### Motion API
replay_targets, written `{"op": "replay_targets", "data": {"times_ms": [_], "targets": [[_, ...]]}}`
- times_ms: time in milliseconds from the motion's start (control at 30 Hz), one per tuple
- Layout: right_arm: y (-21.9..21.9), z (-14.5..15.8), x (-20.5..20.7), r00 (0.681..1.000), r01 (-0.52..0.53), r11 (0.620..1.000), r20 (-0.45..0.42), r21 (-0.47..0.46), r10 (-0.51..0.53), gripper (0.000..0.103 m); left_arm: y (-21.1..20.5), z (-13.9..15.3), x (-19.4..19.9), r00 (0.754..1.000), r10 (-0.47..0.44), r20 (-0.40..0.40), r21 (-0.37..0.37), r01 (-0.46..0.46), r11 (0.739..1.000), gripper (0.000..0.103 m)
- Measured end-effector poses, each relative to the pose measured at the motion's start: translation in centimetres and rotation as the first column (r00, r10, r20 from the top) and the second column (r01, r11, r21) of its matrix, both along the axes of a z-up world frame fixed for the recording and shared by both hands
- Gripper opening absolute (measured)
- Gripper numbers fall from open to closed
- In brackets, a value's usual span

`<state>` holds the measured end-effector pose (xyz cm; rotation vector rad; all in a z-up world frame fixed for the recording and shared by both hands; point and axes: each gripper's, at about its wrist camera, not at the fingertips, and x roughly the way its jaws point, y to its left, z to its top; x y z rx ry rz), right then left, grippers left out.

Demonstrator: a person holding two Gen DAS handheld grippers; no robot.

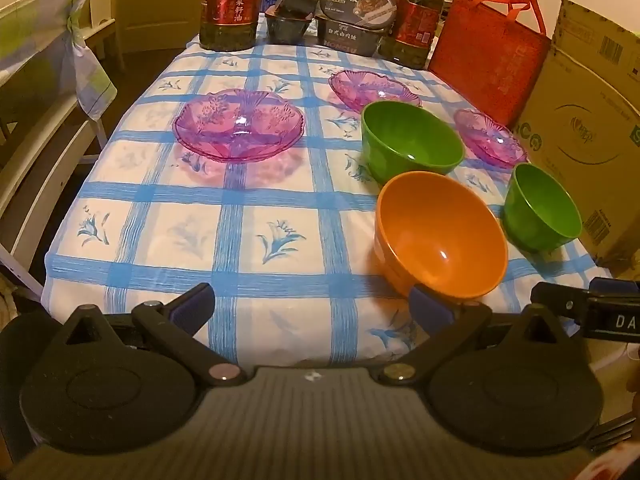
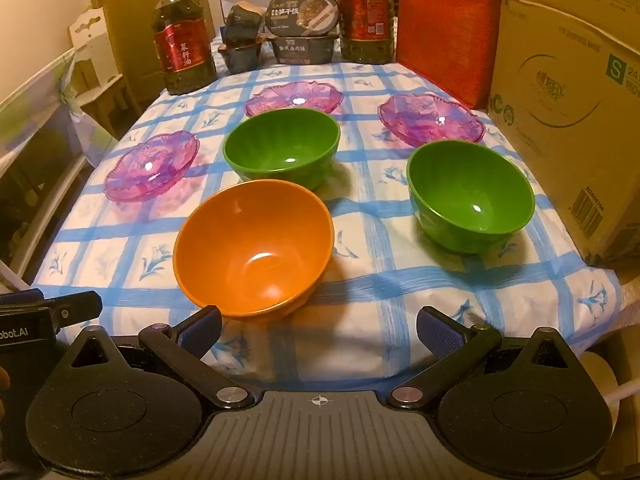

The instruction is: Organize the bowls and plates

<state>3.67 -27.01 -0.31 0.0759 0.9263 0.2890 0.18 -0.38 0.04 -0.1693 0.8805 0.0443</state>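
Observation:
On the blue-checked tablecloth (image 1: 200,236) (image 2: 400,304) stand an orange bowl (image 1: 440,232) (image 2: 256,244), a far green bowl (image 1: 412,140) (image 2: 282,146) and a right-hand green bowl (image 1: 540,208) (image 2: 470,196). Three pink glass plates lie apart: a left plate (image 1: 238,124) (image 2: 152,164), a far plate (image 1: 374,88) (image 2: 294,98) and a right plate (image 1: 490,138) (image 2: 432,118). My left gripper (image 1: 312,308) hangs open over the near edge, left of the orange bowl. Open too, my right gripper (image 2: 318,326) holds nothing, its left fingertip near the orange bowl's base.
Two oil bottles (image 1: 232,4) (image 2: 366,16), dark food boxes (image 1: 354,12) (image 2: 302,28), a red bag (image 1: 488,56) (image 2: 444,36) and a cardboard box (image 1: 588,140) (image 2: 568,100) line the back and right. A white chair (image 1: 44,120) stands left of the table.

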Motion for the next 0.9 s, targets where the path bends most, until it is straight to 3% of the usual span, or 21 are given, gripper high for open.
{"op": "replay_targets", "data": {"times_ms": [900], "targets": [[-0.46, -0.04, 0.07, 1.0, 0.022, 1.0, -0.007, 0.016, -0.022, 0.103, -0.52, 0.36, 0.32, 1.0, -0.016, 0.001, -0.003, 0.016, 1.0, 0.102]]}}
